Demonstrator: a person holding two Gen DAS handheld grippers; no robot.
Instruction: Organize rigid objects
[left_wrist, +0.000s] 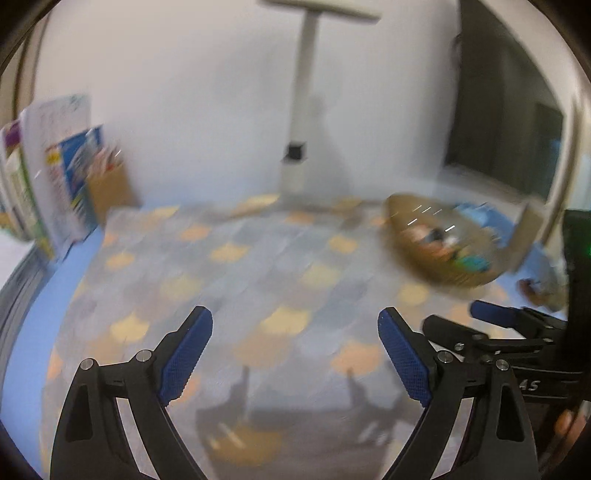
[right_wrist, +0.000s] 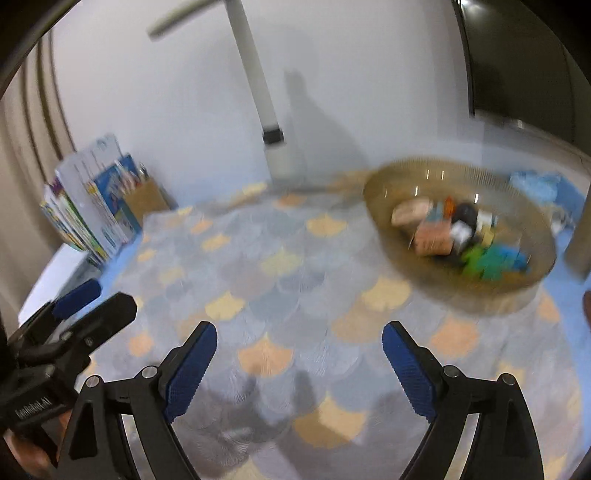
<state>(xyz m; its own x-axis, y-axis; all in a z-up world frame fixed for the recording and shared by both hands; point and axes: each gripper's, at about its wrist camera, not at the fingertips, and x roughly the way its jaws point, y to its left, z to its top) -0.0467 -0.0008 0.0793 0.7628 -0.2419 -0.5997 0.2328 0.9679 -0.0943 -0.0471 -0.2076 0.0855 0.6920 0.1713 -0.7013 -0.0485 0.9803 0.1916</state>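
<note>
A round brown wire basket (right_wrist: 461, 291) stands on the patterned cloth at the right. It holds several small rigid items, among them a pinkish box (right_wrist: 432, 240), a black round piece (right_wrist: 465, 212) and green and teal pieces (right_wrist: 491, 262). The left wrist view shows the same basket (left_wrist: 439, 273) blurred at the right. My right gripper (right_wrist: 300, 328) hangs open over bare cloth, left of and nearer than the basket, with nothing between its blue pads. My left gripper (left_wrist: 295, 317) is also open and empty over the cloth. The two grippers are side by side: the right gripper (left_wrist: 456, 314) and the left gripper (right_wrist: 109, 293) each show in the other's view.
A scale-patterned cloth (right_wrist: 280, 258) covers a blue table. Upright books (right_wrist: 96, 206) and a brown holder with pencils (right_wrist: 149, 199) stand at the back left. A white lamp post (right_wrist: 258, 92) rises by the wall. A blue cloth (right_wrist: 535, 182) lies behind the basket.
</note>
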